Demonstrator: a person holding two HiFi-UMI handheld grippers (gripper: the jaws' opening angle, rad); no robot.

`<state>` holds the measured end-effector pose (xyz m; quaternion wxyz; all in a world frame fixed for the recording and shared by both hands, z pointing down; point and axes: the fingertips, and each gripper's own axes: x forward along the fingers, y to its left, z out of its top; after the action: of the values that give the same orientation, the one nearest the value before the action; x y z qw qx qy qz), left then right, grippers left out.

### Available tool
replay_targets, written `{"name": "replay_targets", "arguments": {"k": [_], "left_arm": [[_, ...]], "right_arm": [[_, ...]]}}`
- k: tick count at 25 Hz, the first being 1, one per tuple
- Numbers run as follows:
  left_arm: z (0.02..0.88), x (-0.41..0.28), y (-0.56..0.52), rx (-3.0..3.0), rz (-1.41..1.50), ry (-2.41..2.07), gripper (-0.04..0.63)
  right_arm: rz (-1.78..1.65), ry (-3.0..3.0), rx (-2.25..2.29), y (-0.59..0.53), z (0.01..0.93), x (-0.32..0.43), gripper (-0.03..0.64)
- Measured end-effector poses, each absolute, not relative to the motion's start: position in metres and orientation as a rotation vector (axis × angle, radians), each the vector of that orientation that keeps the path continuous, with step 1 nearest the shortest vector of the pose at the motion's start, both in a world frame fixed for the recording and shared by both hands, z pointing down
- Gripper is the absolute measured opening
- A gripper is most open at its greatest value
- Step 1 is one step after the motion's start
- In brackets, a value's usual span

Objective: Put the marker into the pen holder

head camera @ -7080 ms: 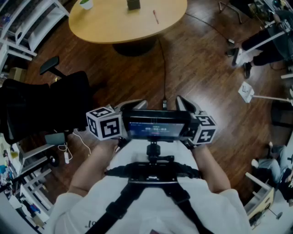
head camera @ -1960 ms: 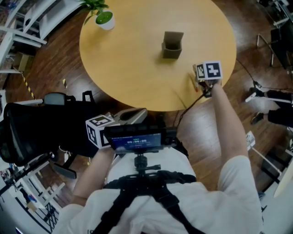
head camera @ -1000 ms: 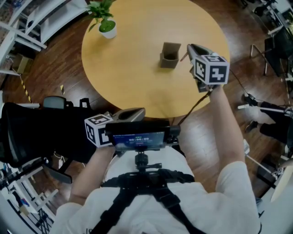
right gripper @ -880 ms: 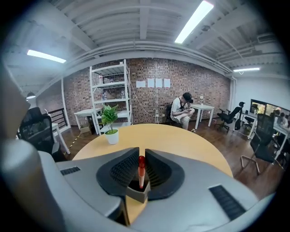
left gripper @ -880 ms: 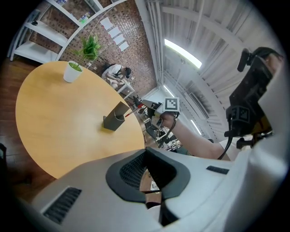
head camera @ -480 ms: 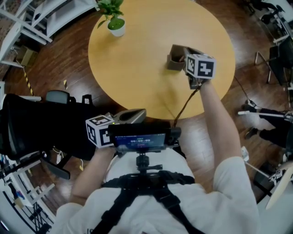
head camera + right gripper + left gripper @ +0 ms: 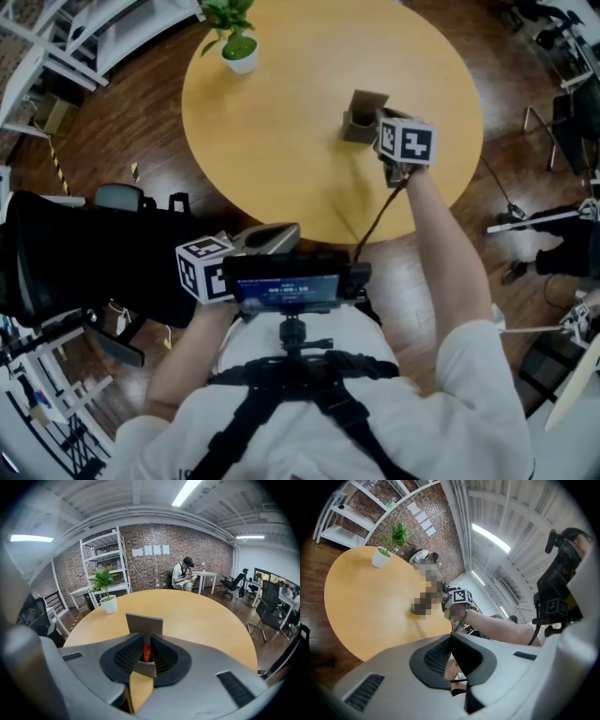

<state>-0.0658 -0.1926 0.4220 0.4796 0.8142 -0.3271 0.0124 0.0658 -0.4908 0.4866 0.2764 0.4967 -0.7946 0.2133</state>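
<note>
While the right gripper (image 7: 145, 640) is hovering at the pen holder (image 7: 144, 622) on the round wooden desk (image 7: 281, 150), its fingers are pinching a red marker (image 7: 146, 652) between their ribbed pads. In the right gripper view the marker's red end is showing in the narrow slot between the closed fingers. The holder's taller grey back wall is rising just beyond the fingertips, and part of the holder is showing below the marker. Whether the marker's far end is already dipping into the opening cannot be told. From the head view, the person's right arm is reaching out across the desk's near edge, and the marker cube is sitting just beside the holder and partly covering it. The left gripper (image 7: 452, 639) is resting low against the person's body, off the desk, with its fingers meeting at the tips and nothing between them. A potted plant (image 7: 237, 42) in a white pot is standing near the desk's far left rim, well apart from the holder. A black office chair (image 7: 84, 253) is standing on the wooden floor to the person's left.
</note>
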Motion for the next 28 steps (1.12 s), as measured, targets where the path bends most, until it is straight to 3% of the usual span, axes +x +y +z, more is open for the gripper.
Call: {"name": "replay_targets", "arguments": {"k": [28], "left_arm": [[0.409,-0.066,-0.208,2.06,0.065,-0.704,-0.008]], "right_arm": [[0.591,-2.109,1.586,-0.421,0.428,0.139,0.072]]}}
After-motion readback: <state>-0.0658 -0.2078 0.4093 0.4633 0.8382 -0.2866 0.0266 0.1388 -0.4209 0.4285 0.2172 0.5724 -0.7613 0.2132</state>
